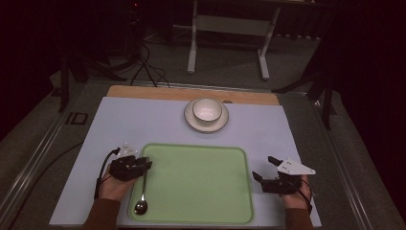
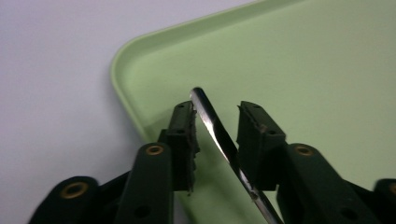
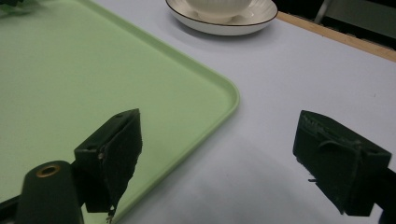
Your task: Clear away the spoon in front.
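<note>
A metal spoon [image 1: 142,194] lies along the left side of the green tray [image 1: 196,184], its bowl toward the near edge. My left gripper [image 1: 146,164] is at the spoon's handle end. In the left gripper view the handle [image 2: 219,135] runs between the jaws of the left gripper [image 2: 217,112]; it lies against the left pad, with a gap to the right pad, so the gripper is open. My right gripper [image 1: 263,167] rests by the tray's right edge, its jaws [image 3: 219,119] wide open with nothing between them, over the tray's corner [image 3: 224,93] and the tabletop.
A white bowl [image 1: 207,110] sits on a white saucer [image 1: 207,126] behind the tray, and its saucer [image 3: 224,23] shows in the right gripper view. A pale mat [image 1: 143,122] covers the table, with a wooden strip [image 1: 158,92] along the back edge. A table frame [image 1: 230,28] stands on the dark floor beyond.
</note>
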